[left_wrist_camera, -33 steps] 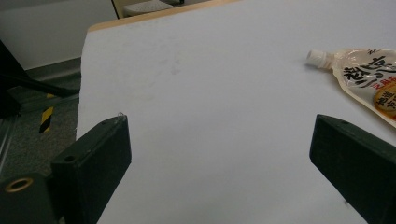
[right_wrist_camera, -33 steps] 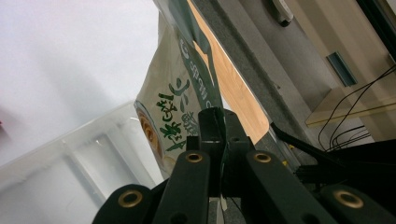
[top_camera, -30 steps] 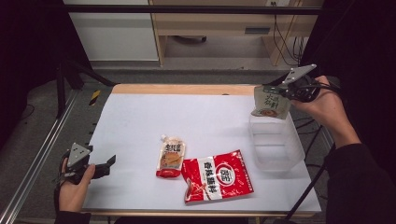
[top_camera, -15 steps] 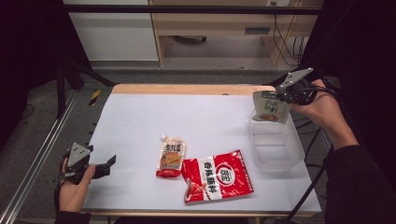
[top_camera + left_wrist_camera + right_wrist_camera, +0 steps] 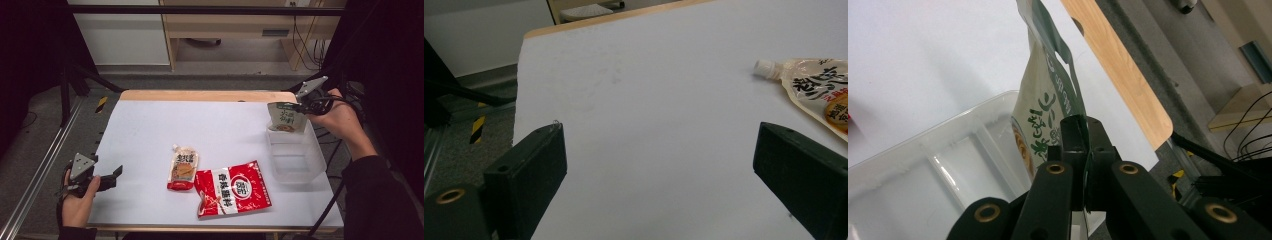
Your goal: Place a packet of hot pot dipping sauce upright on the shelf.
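A: Where is the green-and-white pouch (image 5: 286, 119)?

B: Seen from the high view, it hangs at about three o'clock on the table (image 5: 150, 130), over the far end of the clear plastic bin (image 5: 296, 159) that sits along the right edge. Its lower edge looks to be at the bin's rim; whether it touches the plastic I cannot tell.

A: Which way does it point?

B: Its long axis runs roughly up and down. The top seam is up at the jaws, the bottom down toward the bin, and the printed face is turned toward six o'clock. In the right gripper view the pouch (image 5: 1048, 100) rises from the jaws over the bin (image 5: 923, 165).

A: And the right gripper (image 5: 300, 107)?

B: Clenched on the pouch. The right gripper (image 5: 1083, 150) has its two black jaws pressed together with the pouch's edge pinched between them.

A: The left gripper (image 5: 116, 172)?

B: Released. It sits near eight o'clock at the table's left edge, and the left gripper (image 5: 659, 155) has its jaws well apart with bare table between them.

A: Anything else on the table?

B: A spouted sauce pouch (image 5: 183, 168) near six o'clock, spout toward twelve, and a red packet (image 5: 232, 188) just beside it, at its right.
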